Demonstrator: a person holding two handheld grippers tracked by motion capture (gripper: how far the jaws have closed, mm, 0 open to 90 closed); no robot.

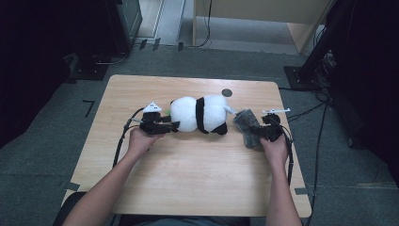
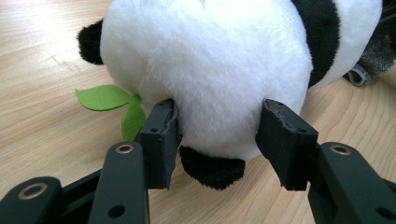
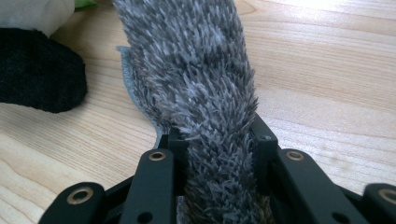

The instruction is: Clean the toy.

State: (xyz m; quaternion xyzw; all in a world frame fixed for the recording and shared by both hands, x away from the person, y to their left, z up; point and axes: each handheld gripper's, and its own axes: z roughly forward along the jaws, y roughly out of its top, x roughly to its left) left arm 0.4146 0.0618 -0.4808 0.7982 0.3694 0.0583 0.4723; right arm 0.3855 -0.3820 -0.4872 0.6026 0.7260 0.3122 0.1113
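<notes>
A black-and-white panda plush (image 1: 200, 114) lies on its side in the middle of the wooden table (image 1: 188, 169). My left gripper (image 1: 173, 126) reaches it from the left. In the left gripper view both pads (image 2: 161, 135) press into the white fur of the panda plush (image 2: 210, 60), near a black paw (image 2: 212, 170), so my left gripper (image 2: 219, 126) is shut on it. A green felt leaf (image 2: 105, 98) sticks out beside the plush. Right of the panda, my right gripper (image 1: 259, 134) is shut on a grey furry cloth (image 1: 248, 123). In the right gripper view the grey furry cloth (image 3: 196, 70) runs forward from my right gripper (image 3: 215, 137).
A small dark round mark (image 1: 227, 92) sits on the table behind the panda. Cables trail from both grippers off the table edges. Dark stands and equipment (image 1: 324, 52) surround the table on the grey floor. A black panda limb (image 3: 37, 70) lies left of the cloth.
</notes>
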